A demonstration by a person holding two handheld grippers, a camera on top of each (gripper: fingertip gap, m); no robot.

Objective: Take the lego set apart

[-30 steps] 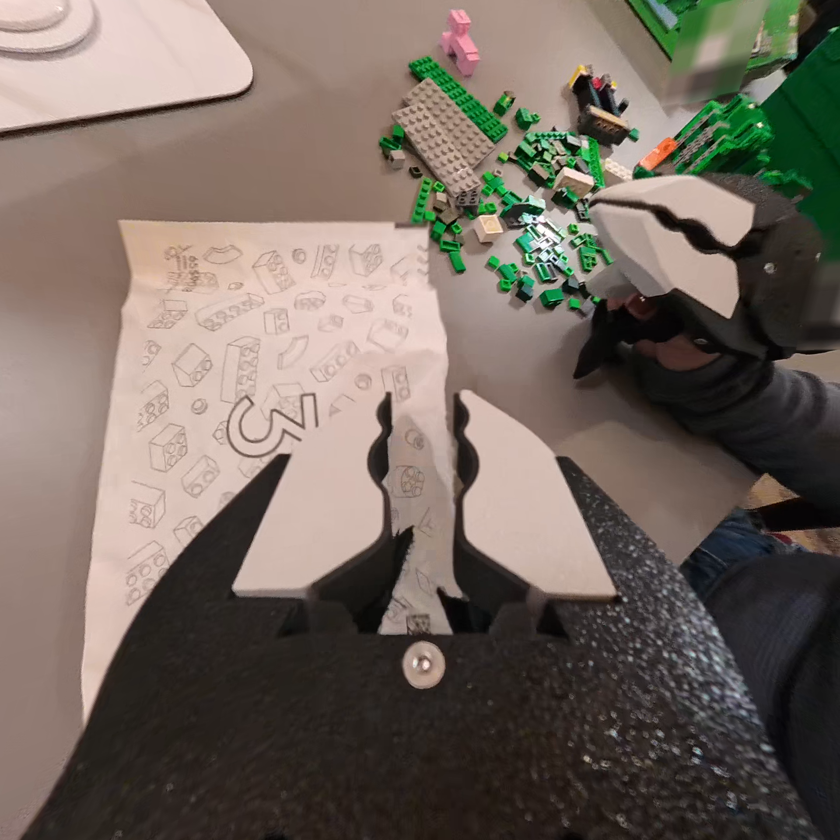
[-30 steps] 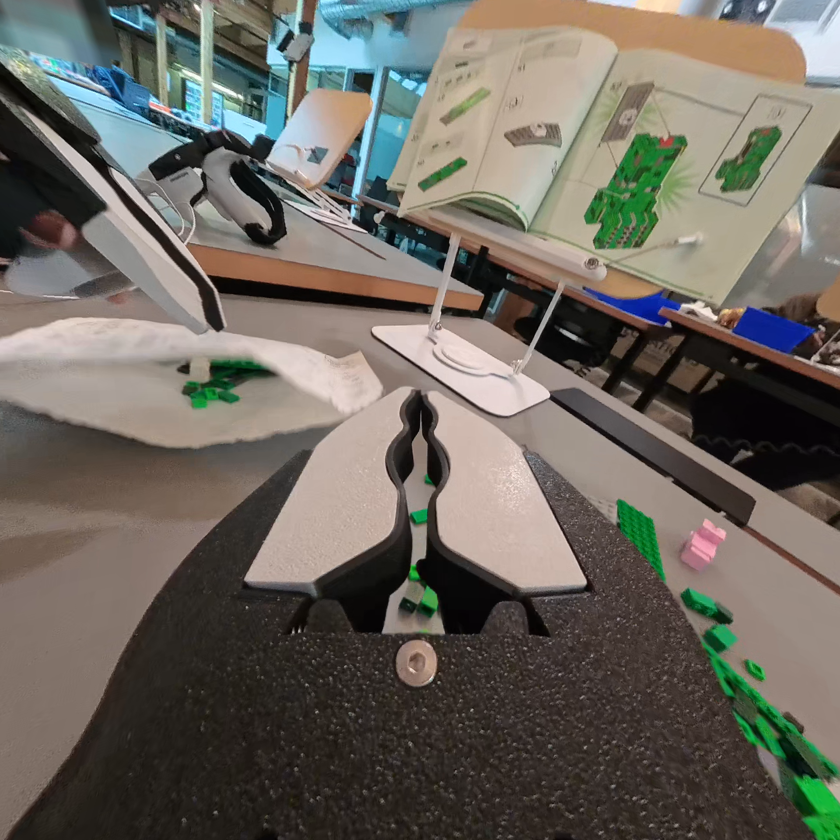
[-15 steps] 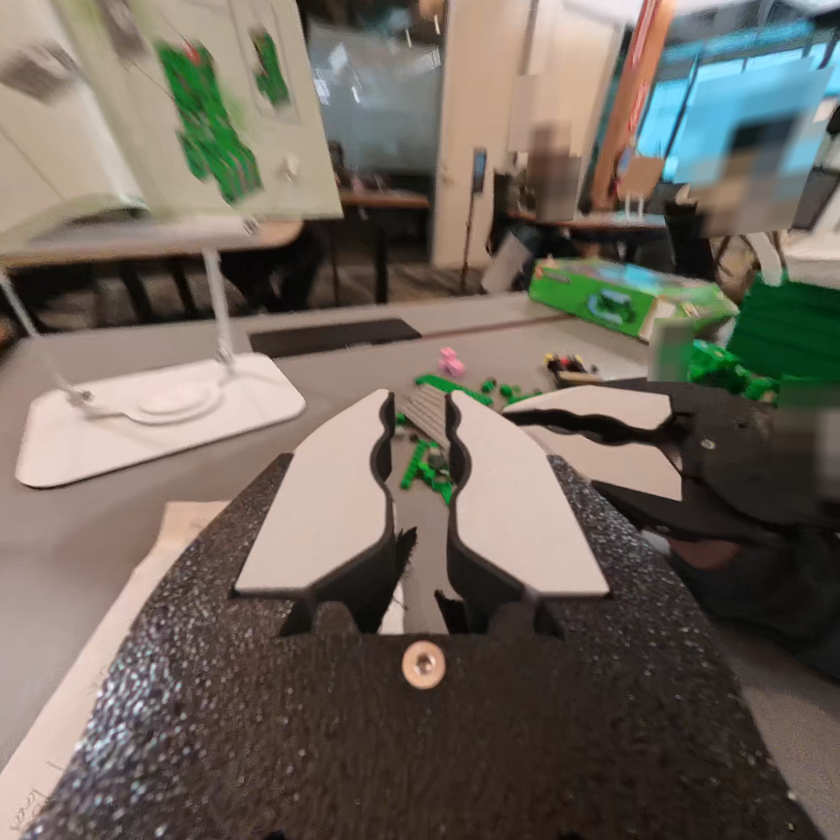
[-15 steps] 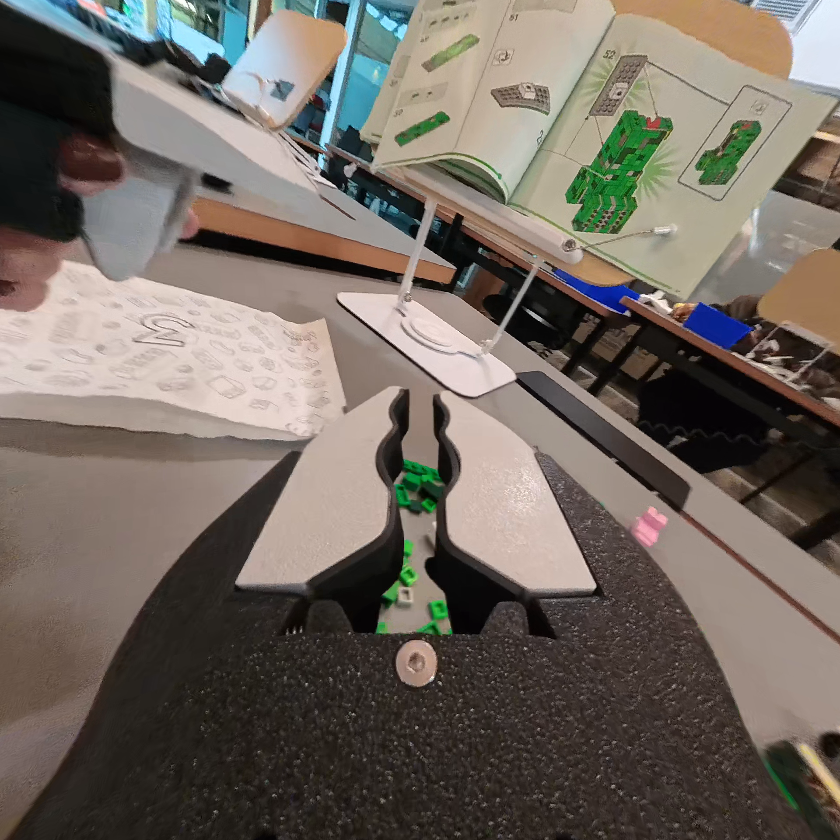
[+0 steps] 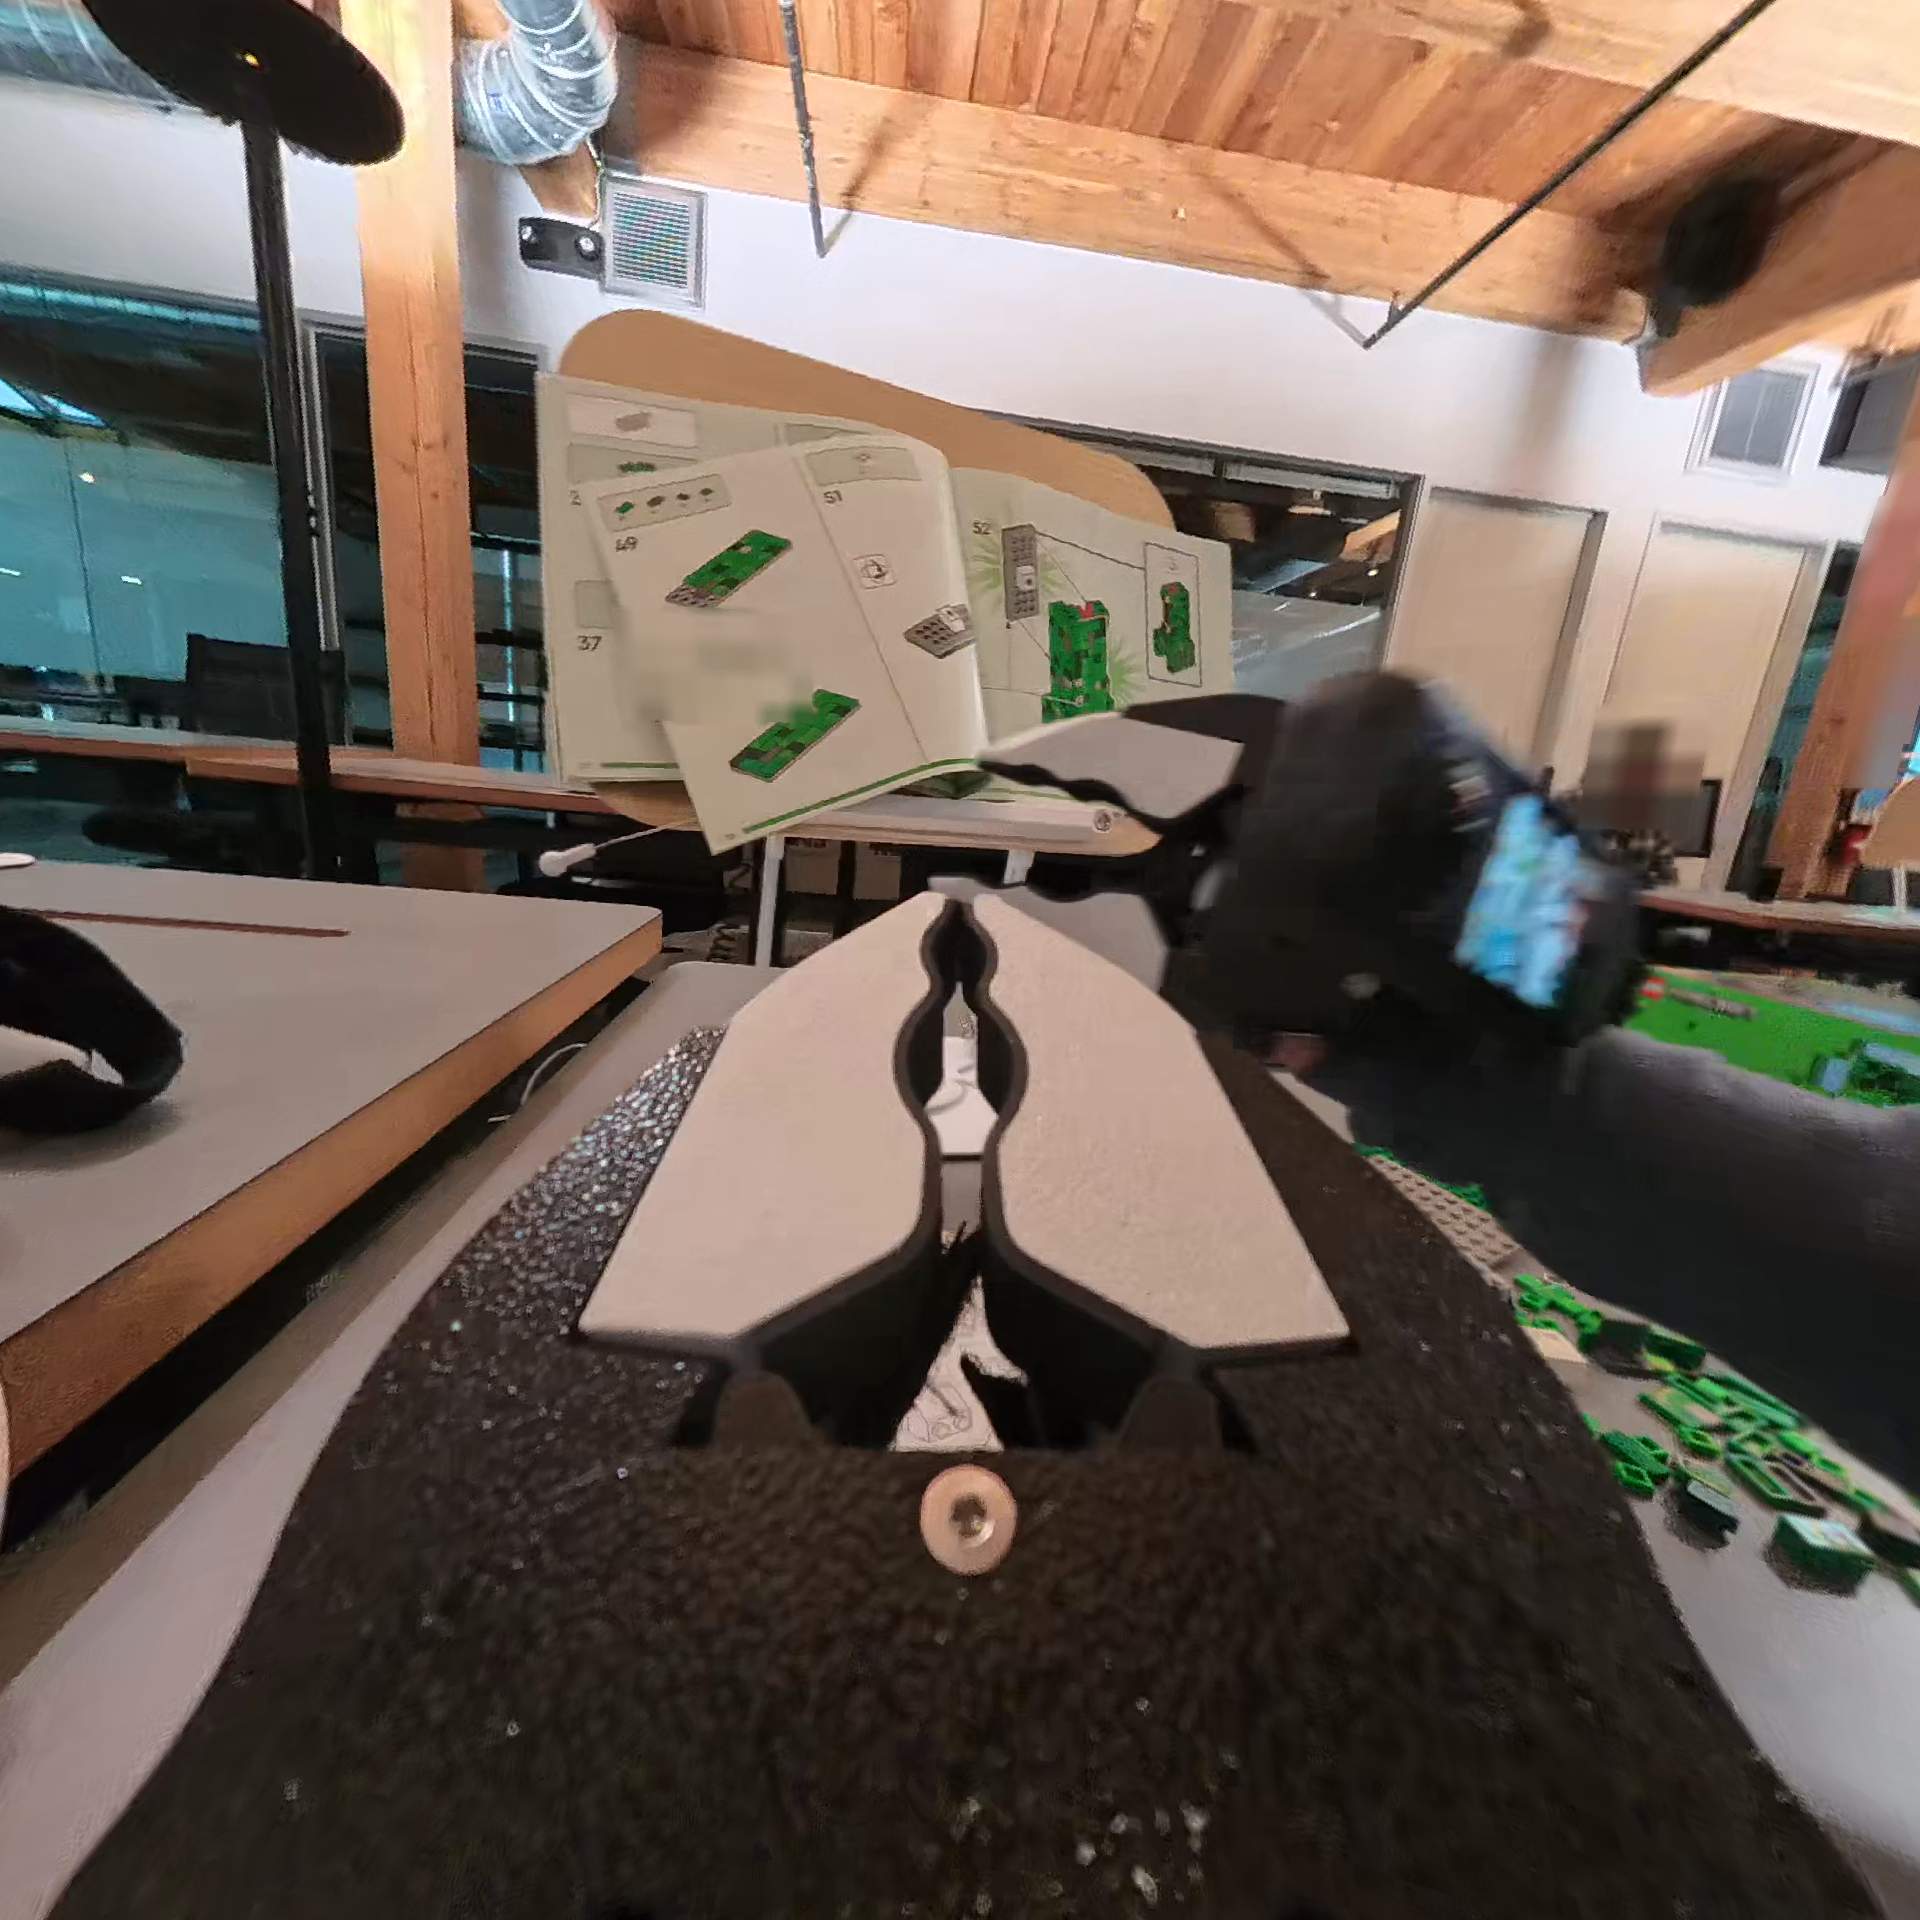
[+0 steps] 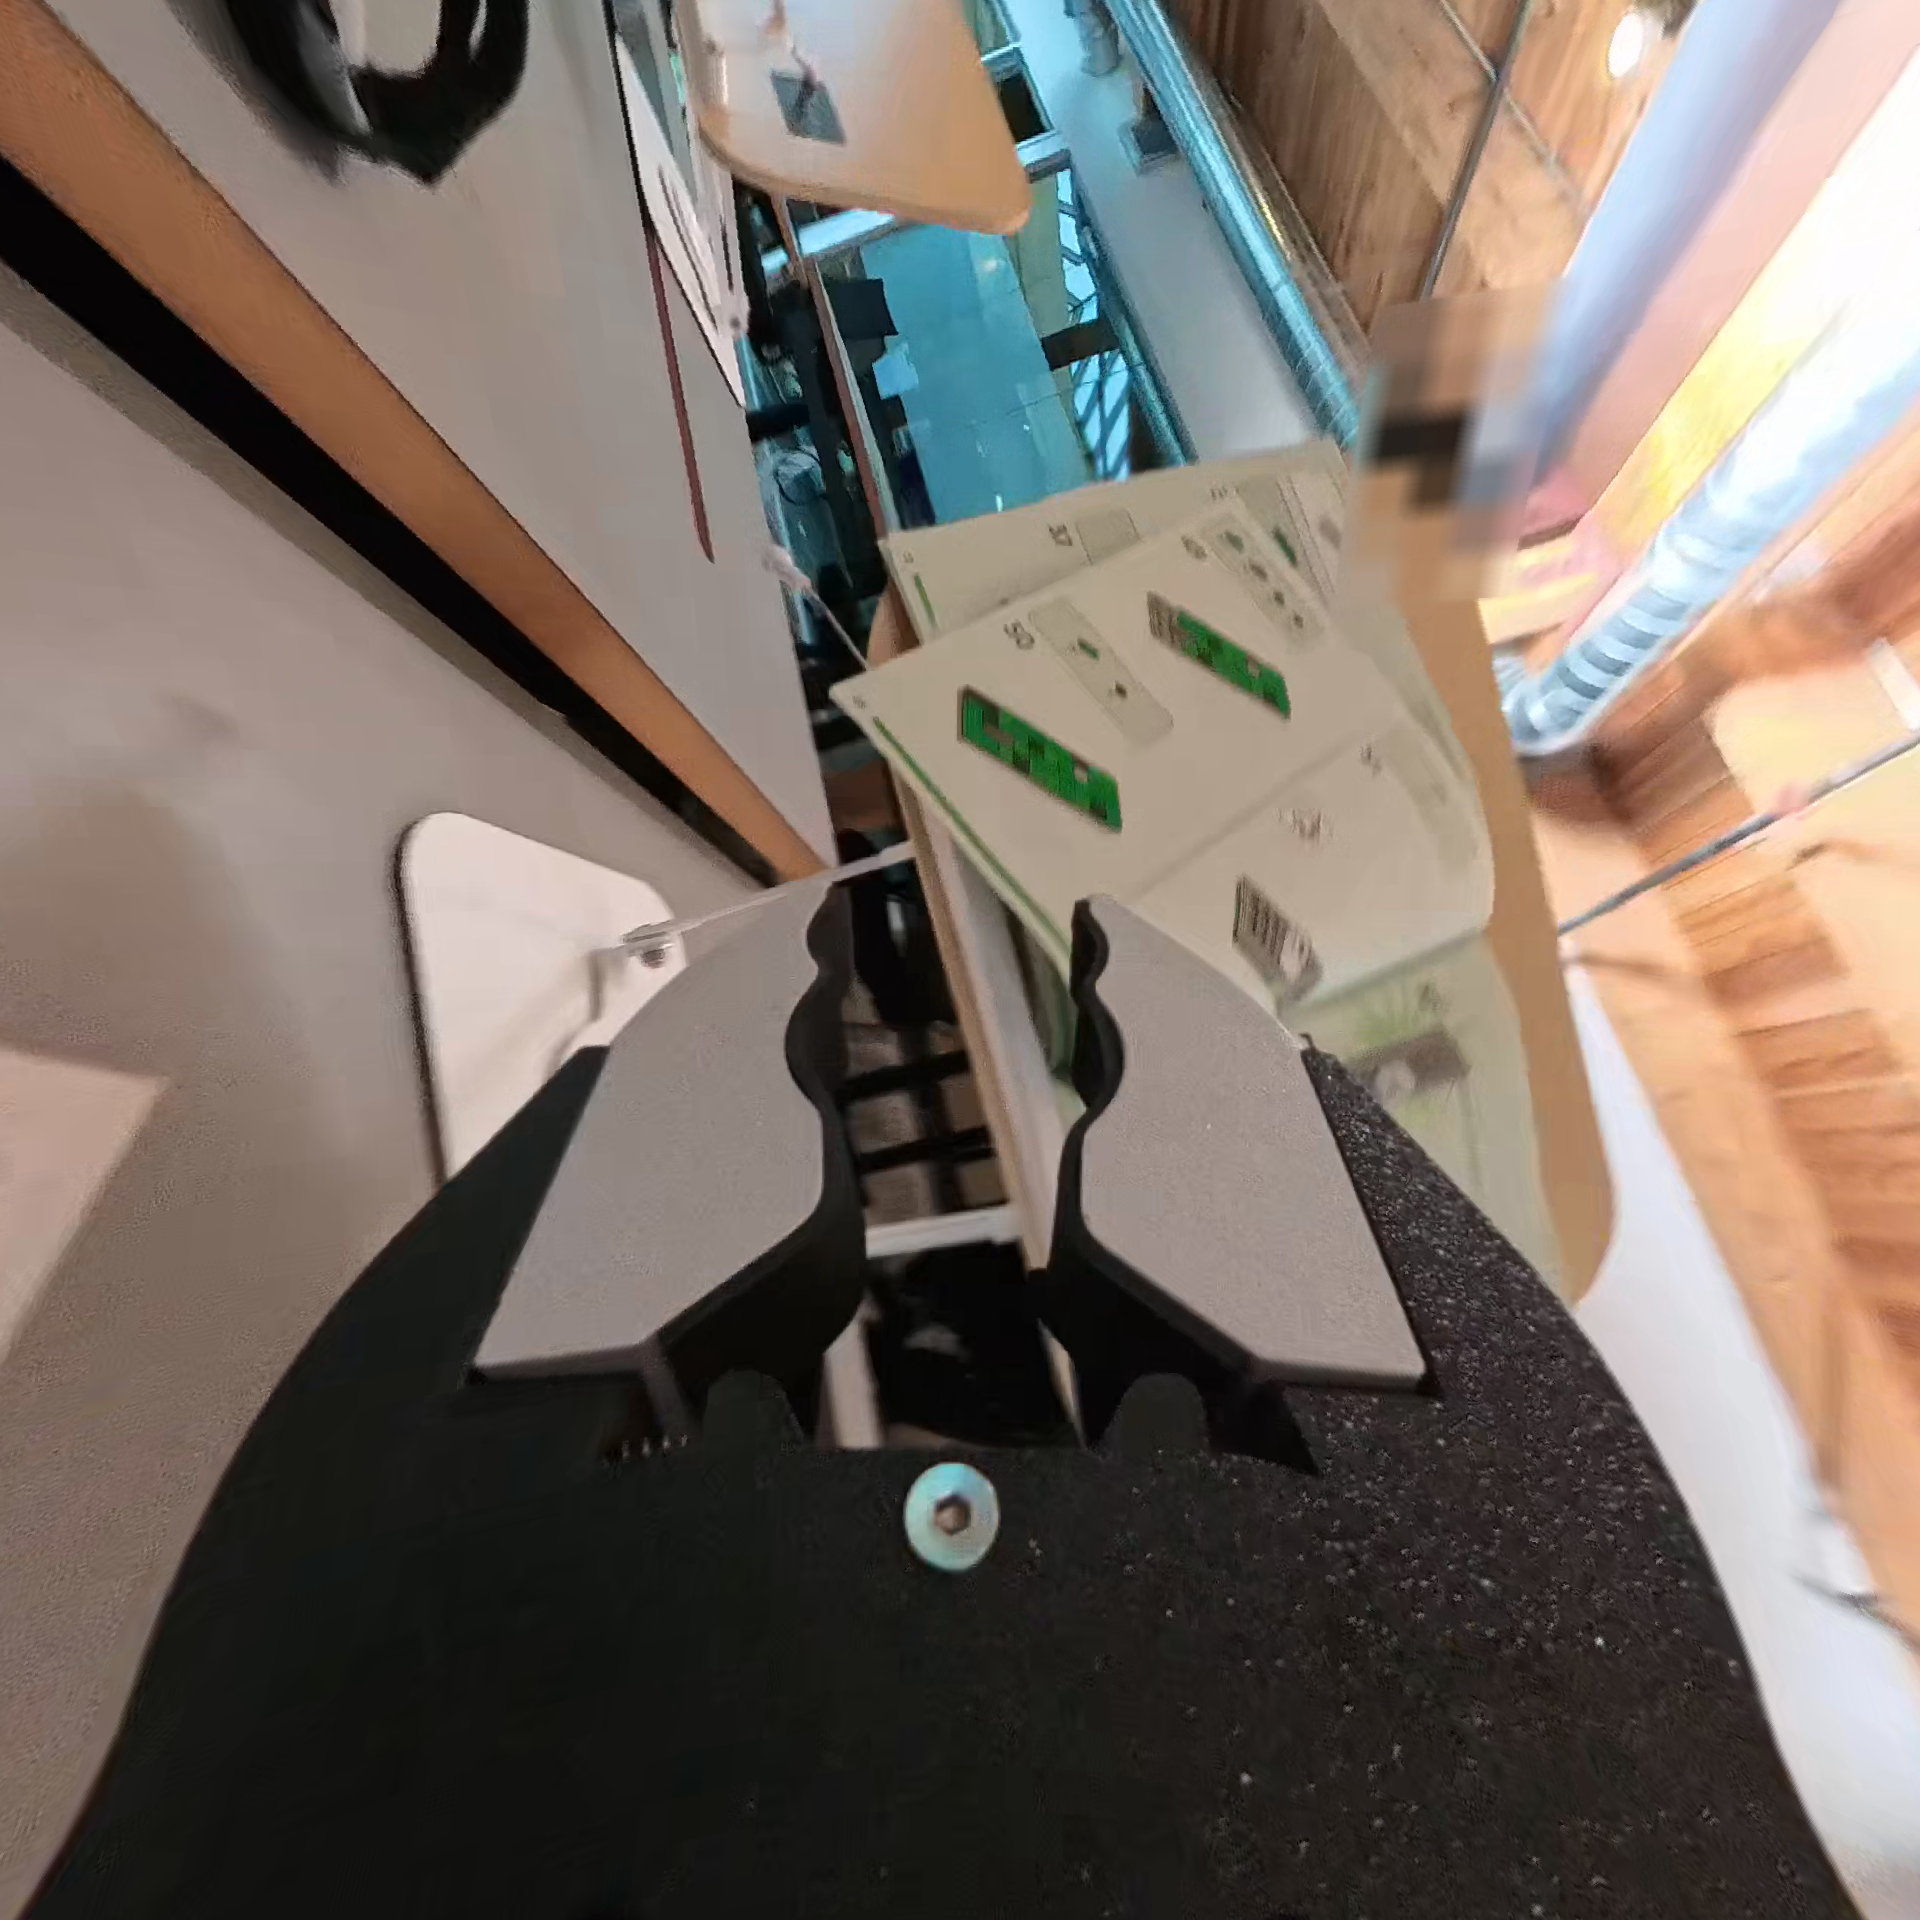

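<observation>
Green and grey loose lego pieces (image 5: 1725, 1444) lie scattered on the grey table (image 5: 1766, 1704) at about four o'clock from my left gripper (image 5: 958, 920), well below where either tool is pointing; a grey studded plate (image 5: 1449, 1221) lies at the near edge of that scatter. That is all of the set I can place from here, and nothing of it sits between any fingers.

My left gripper hangs raised, its tips drawn together with only a thin wavy slit between them, clamped on nothing. Under its throat I glimpse a bit of printed white paper (image 5: 951, 1403).

My right gripper (image 6: 961, 914) is rolled hard to one side with its jaws spread wide, empty. In the left wrist view it shows at two o'clock (image 5: 1049, 774), reaching for the lower corner of a page of the instruction booklet (image 5: 790, 634). The booklet is propped open on a white stand (image 6: 499, 977) with a wooden backboard (image 5: 790, 364), presumably so the steps stay readable while both hands are busy. I judge the tilt and open jaws suit pinching a thin page edge-on, likely to turn it; whether the fingers touch the paper I cannot tell through the blur.
</observation>
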